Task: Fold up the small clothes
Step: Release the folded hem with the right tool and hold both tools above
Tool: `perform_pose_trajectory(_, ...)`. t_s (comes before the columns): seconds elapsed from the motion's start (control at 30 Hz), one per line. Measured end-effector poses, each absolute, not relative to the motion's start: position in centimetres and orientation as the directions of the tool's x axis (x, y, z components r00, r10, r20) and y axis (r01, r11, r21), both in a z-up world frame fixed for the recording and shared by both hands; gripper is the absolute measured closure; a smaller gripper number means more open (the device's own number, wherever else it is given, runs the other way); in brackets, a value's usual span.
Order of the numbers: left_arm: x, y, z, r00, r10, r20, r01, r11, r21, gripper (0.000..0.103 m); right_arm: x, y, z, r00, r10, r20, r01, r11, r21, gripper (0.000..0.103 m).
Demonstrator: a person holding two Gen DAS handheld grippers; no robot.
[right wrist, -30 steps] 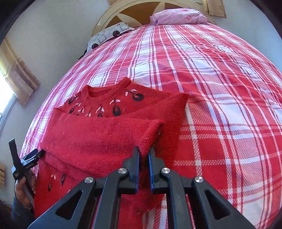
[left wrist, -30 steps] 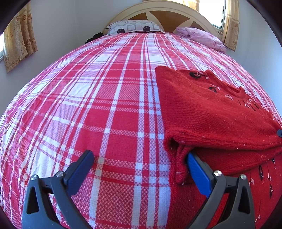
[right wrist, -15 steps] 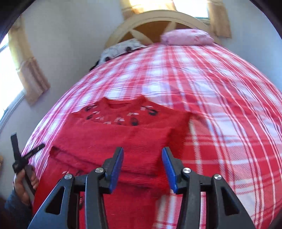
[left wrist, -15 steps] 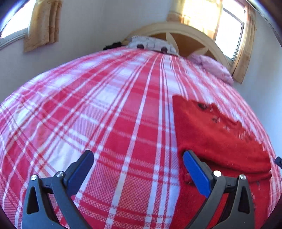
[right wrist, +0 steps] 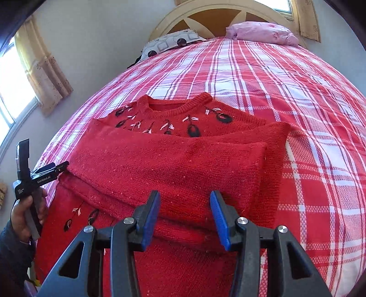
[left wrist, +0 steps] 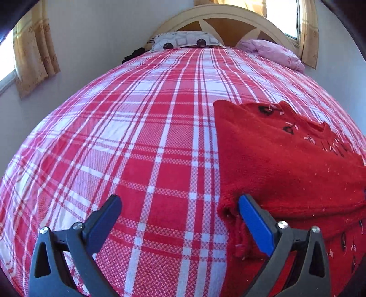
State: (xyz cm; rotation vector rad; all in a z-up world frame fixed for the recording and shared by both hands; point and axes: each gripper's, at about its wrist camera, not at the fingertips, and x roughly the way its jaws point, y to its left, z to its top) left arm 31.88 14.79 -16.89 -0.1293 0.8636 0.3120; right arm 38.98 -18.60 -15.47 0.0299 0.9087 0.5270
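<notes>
Nearest to us in the right wrist view, the right gripper (right wrist: 185,212) has its fingers apart with nothing between them, and it hovers just above the near fold of the red sweater (right wrist: 173,164). In the left wrist view, the left gripper (left wrist: 180,214) is also wide apart and holds nothing; its right finger is at the sweater's corner, at about 4 o'clock, and we cannot tell if it touches the knit. The sweater lies flat on the plaid bedspread (left wrist: 141,128), with both sleeves (right wrist: 263,137) folded across the chest, so the embroidered neckline (right wrist: 178,107) shows at 12 o'clock in the right view. We judge that the sleeve fold is done and the next step is to bring the bottom hem up to the collar. To do this well, we should take both layers of the hem with each gripper, one at each corner, at the same height, and lift only a little, because the thick knit can slide and open the sleeves again. We then lay it down slowly, edge on edge. Farther away, at 12 o'clock, there are the patterned pillow (right wrist: 169,42), the pink pillow (right wrist: 263,30) and the wooden headboard (right wrist: 212,17).
</notes>
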Motion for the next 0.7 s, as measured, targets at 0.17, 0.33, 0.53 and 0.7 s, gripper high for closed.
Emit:
perform_pose_trajectory(0.17,31.0,14.6,-17.1,0.613,0.213,-0.761,-0.322,0.947,0.005,0.0,38.1,-18.0,-15.7,0.515,0.407,-0.755,-0.436,0.882,0.178,0.056)
perform_pose_trajectory(0.33,30.9,14.7,-17.2,0.614,0.201,-0.763,-0.322,0.947,-0.009,0.0,37.5,-17.9,-15.2,0.535,0.39,-0.749,-0.423,0.891,0.162,0.056)
perform_pose_trajectory(0.53,30.9,14.9,-17.3,0.613,0.191,-0.767,-0.324,0.946,-0.024,0.0,37.4,-17.7,-15.8,0.523,0.358,-0.774,-0.424,0.896,0.129,0.056)
perform_pose_trajectory(0.7,30.5,15.0,-17.5,0.608,0.192,-0.771,-0.327,0.945,-0.022,0.0,37.0,-17.2,-15.9,0.535,0.333,-0.777,-0.427,0.9,0.092,0.056)
